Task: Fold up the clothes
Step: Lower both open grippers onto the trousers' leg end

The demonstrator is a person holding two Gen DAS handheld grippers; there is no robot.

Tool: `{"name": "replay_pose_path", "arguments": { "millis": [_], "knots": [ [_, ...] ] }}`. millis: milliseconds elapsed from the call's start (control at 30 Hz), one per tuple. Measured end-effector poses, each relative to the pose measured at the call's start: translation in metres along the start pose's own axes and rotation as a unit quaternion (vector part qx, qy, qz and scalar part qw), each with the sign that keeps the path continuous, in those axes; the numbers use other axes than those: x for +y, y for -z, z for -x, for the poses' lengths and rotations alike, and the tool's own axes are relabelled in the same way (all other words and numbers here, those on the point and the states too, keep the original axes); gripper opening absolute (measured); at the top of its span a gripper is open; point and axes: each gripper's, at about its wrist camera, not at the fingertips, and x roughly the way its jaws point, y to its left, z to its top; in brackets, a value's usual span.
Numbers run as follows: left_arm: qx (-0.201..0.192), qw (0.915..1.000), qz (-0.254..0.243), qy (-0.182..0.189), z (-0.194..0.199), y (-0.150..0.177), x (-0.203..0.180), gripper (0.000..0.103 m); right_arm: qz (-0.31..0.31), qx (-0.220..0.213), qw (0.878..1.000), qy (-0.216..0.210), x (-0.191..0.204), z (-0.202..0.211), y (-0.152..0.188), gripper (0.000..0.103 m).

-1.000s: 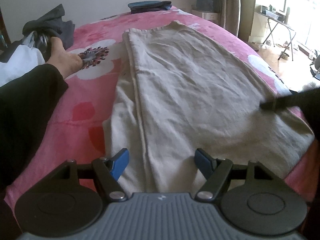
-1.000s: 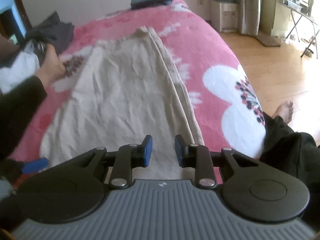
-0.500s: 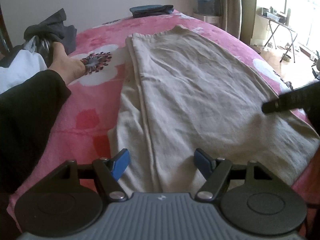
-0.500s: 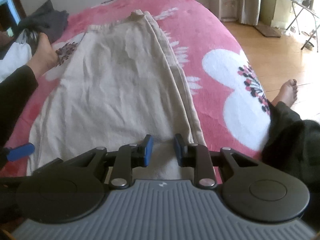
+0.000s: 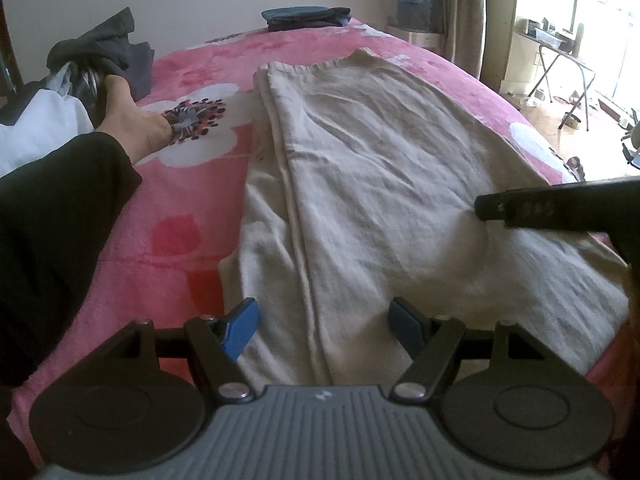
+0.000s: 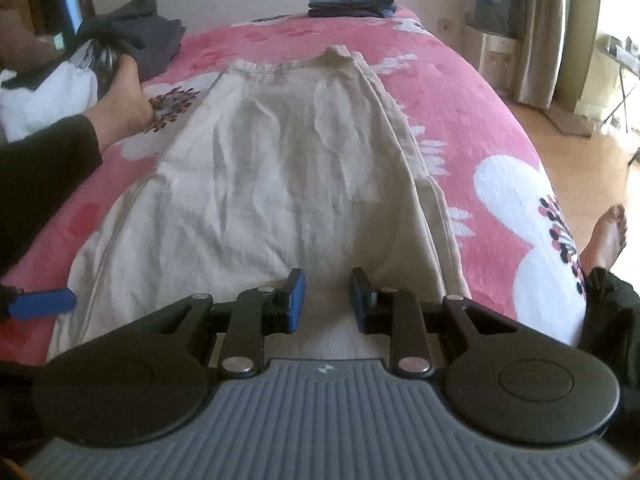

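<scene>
Trousers (image 5: 372, 200) lie flat on bed (image 5: 192, 236); left tool (image 5: 322, 330) wide open, right tool (image 6: 326, 300) narrowly open, both empty; grip 6 o'clock hem corners evenly.

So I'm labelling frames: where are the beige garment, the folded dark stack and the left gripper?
beige garment (image 6: 280, 184): right wrist view, middle panel.
folded dark stack (image 6: 352, 4): right wrist view, top layer.
left gripper (image 5: 324, 330): left wrist view, between fingertips.

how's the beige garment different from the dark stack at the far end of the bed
The beige garment is spread long and flat down the middle of the pink bedspread; the dark stack is a compact folded pile near the far edge. The beige garment is pale and creased; the dark stack is teal and navy. The beige garment reaches up to both grippers; the dark stack lies well away from them. Both rest on the same bedspread.
</scene>
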Motion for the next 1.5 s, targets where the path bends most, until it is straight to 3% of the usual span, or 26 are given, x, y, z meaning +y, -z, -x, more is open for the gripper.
{"name": "replay_pose_path", "arguments": {
  "millis": [200, 267, 333, 533, 700, 767, 1200, 1500],
  "knots": [
    [-0.011, 0.999, -0.026, -0.034, 0.01, 0.002, -0.005, 0.073, -0.052, -0.022, 0.998, -0.008, -0.006, 0.035, 0.0, 0.024],
    [-0.014, 0.9986, -0.03, -0.041, 0.015, 0.0, -0.007, 0.073, -0.058, 0.013, 0.998, -0.002, -0.009, 0.035, 0.008, 0.024],
    [-0.015, 0.9985, -0.033, -0.041, 0.022, -0.002, -0.009, 0.073, -0.062, 0.045, 0.997, 0.002, -0.011, 0.035, 0.015, 0.031],
    [0.001, 0.9981, -0.06, -0.012, 0.042, 0.002, -0.025, 0.074, -0.07, 0.06, 0.996, -0.004, -0.009, 0.058, 0.024, 0.031],
    [0.081, 0.9954, -0.045, 0.025, 0.026, 0.022, -0.034, 0.077, -0.026, 0.127, 0.991, 0.014, -0.005, 0.065, 0.048, 0.045],
    [0.077, 0.9958, -0.046, 0.018, 0.024, 0.025, -0.035, 0.081, -0.023, 0.13, 0.991, 0.01, -0.006, 0.063, 0.052, 0.046],
    [0.093, 0.9952, -0.019, 0.022, 0.023, 0.024, -0.03, 0.082, -0.011, 0.127, 0.992, -0.006, -0.001, 0.065, 0.053, 0.064],
    [0.093, 0.9953, -0.017, 0.02, 0.023, 0.025, -0.03, 0.083, -0.012, 0.125, 0.992, -0.01, -0.001, 0.065, 0.053, 0.066]
  ]
}}
